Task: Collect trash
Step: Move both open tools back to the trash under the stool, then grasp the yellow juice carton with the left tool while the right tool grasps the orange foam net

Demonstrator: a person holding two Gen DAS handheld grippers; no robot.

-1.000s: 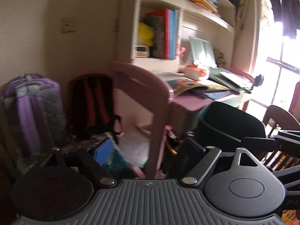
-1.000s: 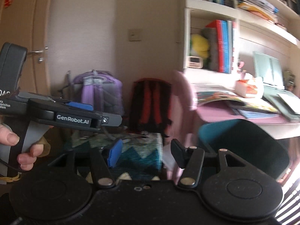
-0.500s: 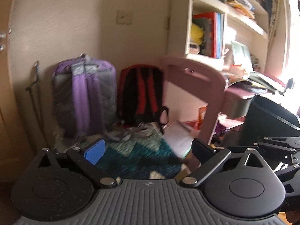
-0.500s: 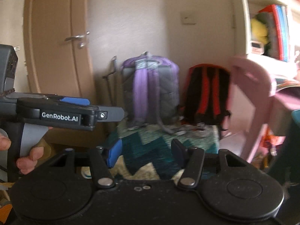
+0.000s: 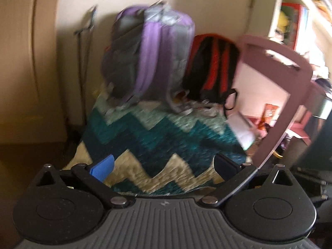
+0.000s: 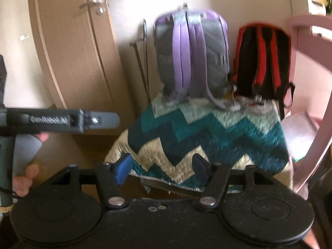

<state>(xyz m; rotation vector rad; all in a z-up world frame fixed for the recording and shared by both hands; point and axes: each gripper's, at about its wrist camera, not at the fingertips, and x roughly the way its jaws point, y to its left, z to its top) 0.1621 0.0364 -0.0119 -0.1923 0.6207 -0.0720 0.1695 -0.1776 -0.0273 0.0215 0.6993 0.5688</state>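
Both tongs stand wide and hold nothing. The left tongs (image 5: 164, 166) and the right tongs (image 6: 161, 167) both look toward a zigzag quilt (image 5: 166, 137) in teal and cream, which fills the middle of each frame. At the top of the quilt stand a purple backpack (image 5: 151, 56) and, to the right of it, a red and black backpack (image 5: 213, 64), both leaning against the wall. A pink chair (image 5: 290, 95) is at the right side, and a door (image 6: 68, 47) at the upper left of the right wrist view.

No sure piece of trash shows itself. The most likely candidates are the small pale crumpled scraps (image 5: 199, 105) at the foot of the backpacks, in the middle of the frame, but the blur is too strong to say what they are. If they are paper or wrappers, I judge them light, soft and easy to crush, not fragile. It is best to pinch such a scrap at a raised fold, without catching the quilt or the backpack straps beside it.
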